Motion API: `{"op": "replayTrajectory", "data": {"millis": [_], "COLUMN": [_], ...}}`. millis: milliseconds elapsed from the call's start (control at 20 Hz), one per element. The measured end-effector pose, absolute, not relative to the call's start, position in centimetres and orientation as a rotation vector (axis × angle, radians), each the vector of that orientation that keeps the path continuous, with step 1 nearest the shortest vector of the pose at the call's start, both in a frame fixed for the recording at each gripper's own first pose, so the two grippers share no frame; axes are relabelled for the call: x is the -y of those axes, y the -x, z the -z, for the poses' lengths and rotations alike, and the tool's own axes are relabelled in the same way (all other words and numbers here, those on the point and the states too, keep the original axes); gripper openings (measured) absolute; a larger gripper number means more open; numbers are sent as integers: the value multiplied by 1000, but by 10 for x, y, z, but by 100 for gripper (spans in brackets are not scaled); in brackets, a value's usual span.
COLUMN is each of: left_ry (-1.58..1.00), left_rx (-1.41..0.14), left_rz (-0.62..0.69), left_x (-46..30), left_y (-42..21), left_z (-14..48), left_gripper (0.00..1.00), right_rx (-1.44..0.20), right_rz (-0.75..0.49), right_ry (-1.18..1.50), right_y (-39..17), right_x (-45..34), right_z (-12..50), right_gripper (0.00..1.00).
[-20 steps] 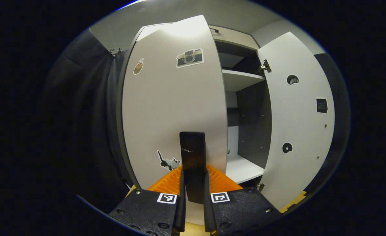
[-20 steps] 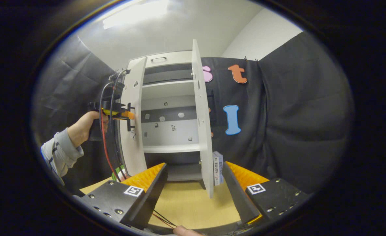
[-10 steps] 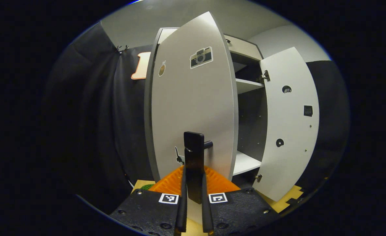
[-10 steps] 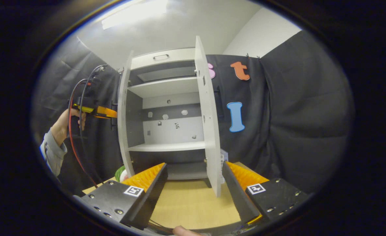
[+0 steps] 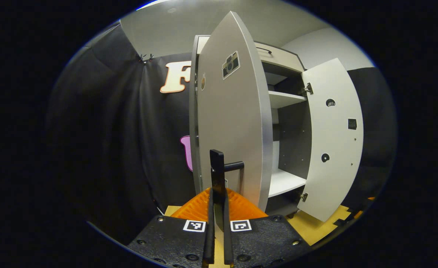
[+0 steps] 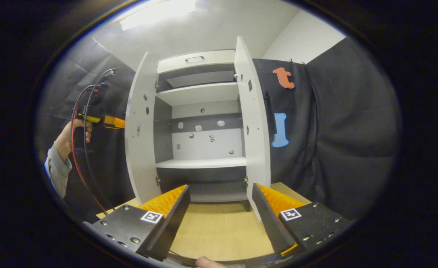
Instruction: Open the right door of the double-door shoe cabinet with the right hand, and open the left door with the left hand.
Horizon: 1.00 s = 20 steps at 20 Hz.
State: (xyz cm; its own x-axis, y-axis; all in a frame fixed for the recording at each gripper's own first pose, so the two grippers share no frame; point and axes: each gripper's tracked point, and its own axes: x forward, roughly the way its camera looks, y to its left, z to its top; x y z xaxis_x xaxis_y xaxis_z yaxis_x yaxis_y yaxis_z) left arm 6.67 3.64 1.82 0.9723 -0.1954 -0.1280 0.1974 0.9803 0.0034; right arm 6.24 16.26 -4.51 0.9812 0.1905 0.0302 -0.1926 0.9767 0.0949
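Observation:
The white shoe cabinet (image 6: 200,93) stands with both doors swung out. In the left gripper view the left door (image 5: 234,126), carrying a camera sticker, is turned nearly edge-on. Its black handle (image 5: 216,167) sits between my left gripper's (image 5: 218,191) fingers, which are shut on it. The right door (image 5: 334,137) hangs wide open beyond. In the right gripper view my right gripper (image 6: 221,188) is open and holds nothing, a short way in front of the cabinet. The left door (image 6: 141,126) and right door (image 6: 254,119) flank the bare shelves, and the left gripper (image 6: 107,121) reaches in behind the left door, held by a hand (image 6: 74,130).
Black cloth (image 6: 334,130) hangs behind and beside the cabinet. A light wooden floor (image 6: 215,230) runs up to its base. A red cable (image 6: 79,149) trails from the left gripper past a grey sleeve (image 6: 57,169). A drawer with a handle (image 6: 195,58) tops the cabinet.
The left door has swung much further out, drawn by my left gripper on its handle. The right door has stayed open and my right gripper has stayed open in front.

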Motion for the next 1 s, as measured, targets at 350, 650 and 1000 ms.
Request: {"op": "replayTrajectory", "data": {"millis": [350, 650, 1000], "left_ry": [-53, -28, -19], "left_rx": [-105, -83, -54], "left_rz": [93, 155, 116], "left_x": [-88, -89, -77], "left_y": [-72, -64, 0], "left_z": [-17, -13, -16], "left_gripper": [1, 1, 51], "right_rx": [18, 11, 16], "right_rz": [-190, -184, -150], "right_ry": [-113, -104, -118], "right_y": [-67, -71, -77], "right_x": [-166, -165, -151], "right_z": [47, 48, 41], "right_gripper": [99, 99, 99]}}
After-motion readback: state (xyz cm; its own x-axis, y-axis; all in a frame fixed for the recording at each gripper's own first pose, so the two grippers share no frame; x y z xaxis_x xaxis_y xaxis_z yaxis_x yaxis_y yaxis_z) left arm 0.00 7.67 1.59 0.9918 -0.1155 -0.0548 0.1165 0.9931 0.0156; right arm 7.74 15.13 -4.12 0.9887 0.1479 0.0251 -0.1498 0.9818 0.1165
